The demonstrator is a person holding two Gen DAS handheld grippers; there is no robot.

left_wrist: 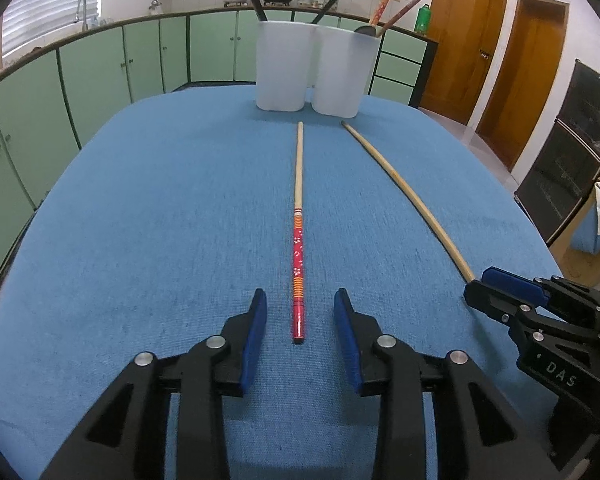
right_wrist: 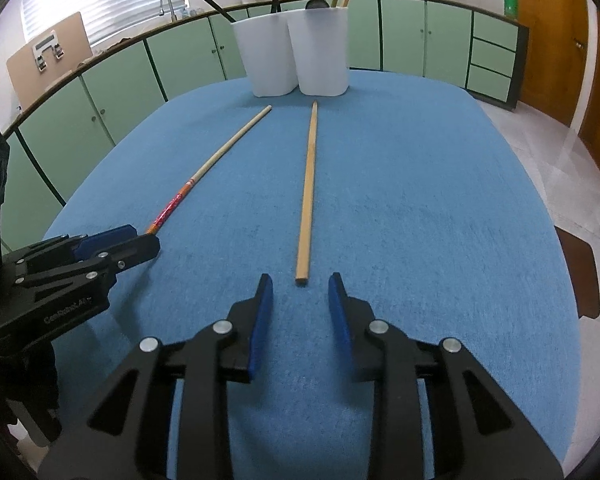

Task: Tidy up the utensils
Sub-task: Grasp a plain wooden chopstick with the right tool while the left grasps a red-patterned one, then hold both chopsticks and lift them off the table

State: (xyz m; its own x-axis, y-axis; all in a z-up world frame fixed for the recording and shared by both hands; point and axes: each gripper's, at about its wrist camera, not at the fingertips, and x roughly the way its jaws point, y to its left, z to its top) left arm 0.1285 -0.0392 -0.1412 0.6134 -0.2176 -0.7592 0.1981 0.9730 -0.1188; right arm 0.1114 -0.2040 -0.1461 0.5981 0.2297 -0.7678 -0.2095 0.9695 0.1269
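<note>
— Blue cloth over the whole table, and two chopsticks lying on it, both pointing towards the two white holders at the far edge.

— Which tongs go for which?

— The left tongs sit over the red-handled chopstick. Its painted end lies between the blue pads, but the pads stand apart and don't touch it. The right tongs hover just short of the plain wooden chopstick; their jaws are parted too, with the blunt end just ahead of the tips.

— So nothing is picked up yet.

— No, both sticks lie flat. I'd say the step is to grasp each near its thick end. The right one should reach a little further forward first, so the stick sits well inside the pads. Then close squarely across it; a thin round stick rolls easily on cloth. Lift level before heading to the holders, which already have utensils standing in them.
</note>
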